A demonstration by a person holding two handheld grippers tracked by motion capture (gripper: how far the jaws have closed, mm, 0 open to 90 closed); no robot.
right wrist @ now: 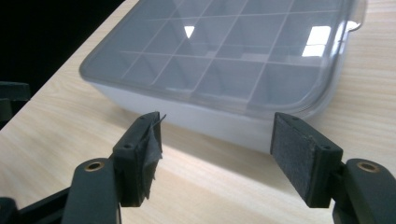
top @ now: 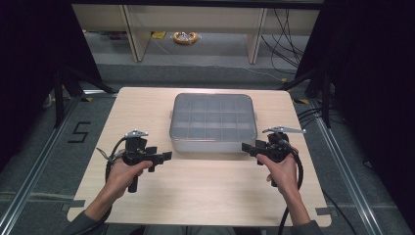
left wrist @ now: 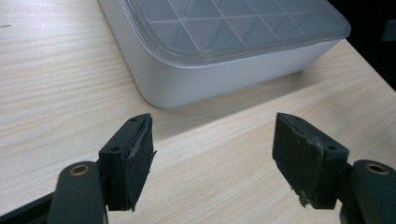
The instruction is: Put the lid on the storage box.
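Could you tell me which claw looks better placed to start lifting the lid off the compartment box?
Right, marginally: the right claw is open and near the box front corner. The left claw is open too, slightly farther off.

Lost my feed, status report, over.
Left gripper and right gripper both open, empty, flanking the box's near corners. Compartment box lidded, mid-table. Nothing between jaws and box.

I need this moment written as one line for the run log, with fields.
left claw: open, holds nothing | right claw: open, holds nothing | box: mid-table, lid on, untouched | table
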